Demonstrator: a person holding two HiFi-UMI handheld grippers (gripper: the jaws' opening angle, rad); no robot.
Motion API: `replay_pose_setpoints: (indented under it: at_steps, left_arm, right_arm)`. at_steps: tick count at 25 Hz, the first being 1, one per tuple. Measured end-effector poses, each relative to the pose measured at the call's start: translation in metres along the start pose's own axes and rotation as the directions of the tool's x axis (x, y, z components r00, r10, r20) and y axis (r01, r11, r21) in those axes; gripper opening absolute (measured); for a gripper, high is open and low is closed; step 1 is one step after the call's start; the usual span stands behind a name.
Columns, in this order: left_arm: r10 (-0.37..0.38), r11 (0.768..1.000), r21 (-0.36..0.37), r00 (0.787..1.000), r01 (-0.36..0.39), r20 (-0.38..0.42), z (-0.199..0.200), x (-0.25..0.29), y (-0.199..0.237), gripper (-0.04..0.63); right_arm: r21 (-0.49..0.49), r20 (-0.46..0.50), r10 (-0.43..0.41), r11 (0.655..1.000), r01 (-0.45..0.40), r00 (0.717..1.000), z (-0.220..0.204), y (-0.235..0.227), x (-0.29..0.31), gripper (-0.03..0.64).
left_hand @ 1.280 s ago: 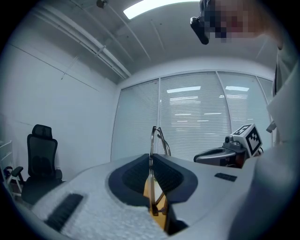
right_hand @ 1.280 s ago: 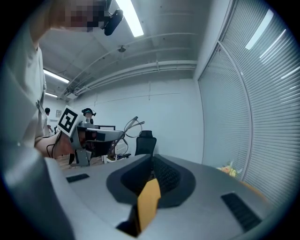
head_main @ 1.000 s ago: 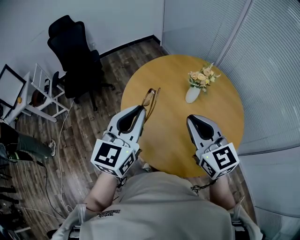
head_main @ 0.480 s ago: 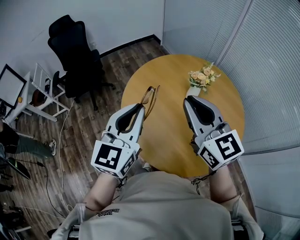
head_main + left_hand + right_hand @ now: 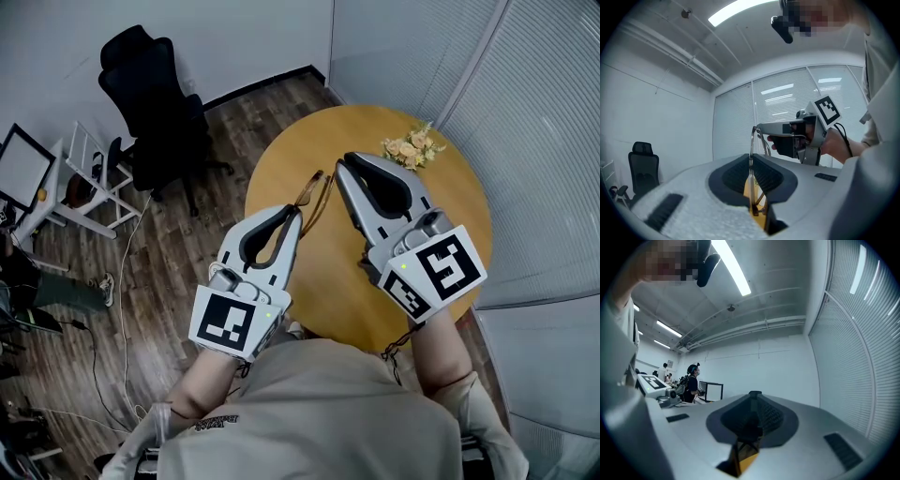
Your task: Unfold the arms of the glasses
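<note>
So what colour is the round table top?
Plain honey-yellow wood tone with no pattern. The round table shows best in the head view.

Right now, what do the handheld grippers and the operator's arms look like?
Left gripper and right gripper: pale grey tapered shells, black ribbed pads inside. Each carries a white cube with black square markers. Black cable at the right wrist. Grey short-sleeved T-shirt, forearms bare.
</note>
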State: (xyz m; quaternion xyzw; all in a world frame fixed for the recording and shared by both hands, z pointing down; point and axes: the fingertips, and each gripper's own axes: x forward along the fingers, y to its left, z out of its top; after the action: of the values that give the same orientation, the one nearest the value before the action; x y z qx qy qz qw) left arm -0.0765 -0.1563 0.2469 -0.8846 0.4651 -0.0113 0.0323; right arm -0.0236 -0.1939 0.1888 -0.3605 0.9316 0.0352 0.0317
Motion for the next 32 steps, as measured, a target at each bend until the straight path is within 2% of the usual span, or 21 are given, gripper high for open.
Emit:
replay_pose_setpoints:
  at_steps: [4, 8, 11, 17, 27, 32]
  left_arm:
    - [0.005, 1.000, 0.024, 1.000, -0.005, 0.014, 0.000, -0.004, -0.001, 0.041]
    - [0.031, 0.999, 0.008, 0.999, -0.031, 0.026, -0.001, -0.003, 0.005, 0.040]
    - [0.064, 0.998, -0.027, 0.997, -0.063, 0.042, 0.006, -0.005, 0.019, 0.040]
    - [0.141, 0.990, -0.025, 0.986, -0.139, 0.092, 0.005, -0.005, 0.037, 0.040]
    - [0.202, 0.979, -0.048, 0.971, -0.197, 0.126, 0.019, -0.012, 0.060, 0.040]
    - [0.213, 0.977, -0.059, 0.968, -0.207, 0.134, 0.013, -0.015, 0.062, 0.040]
  right_arm:
    - [0.018, -0.010, 0.000, 1.000, 0.000, 1.000, -0.006, 0.003, 0.002, 0.040]
    - [0.024, -0.022, -0.003, 1.000, 0.004, 1.000, -0.013, -0.002, -0.001, 0.040]
    - [0.026, -0.032, -0.008, 1.000, 0.009, 0.999, -0.012, -0.002, -0.003, 0.040]
    - [0.059, -0.044, -0.013, 0.998, 0.015, 0.999, -0.034, -0.007, -0.029, 0.040]
    - [0.098, -0.147, 0.000, 0.995, 0.014, 0.989, -0.067, 0.013, -0.048, 0.040]
    - [0.050, -0.228, 0.047, 0.998, -0.037, 0.973, -0.095, 0.032, -0.057, 0.040]
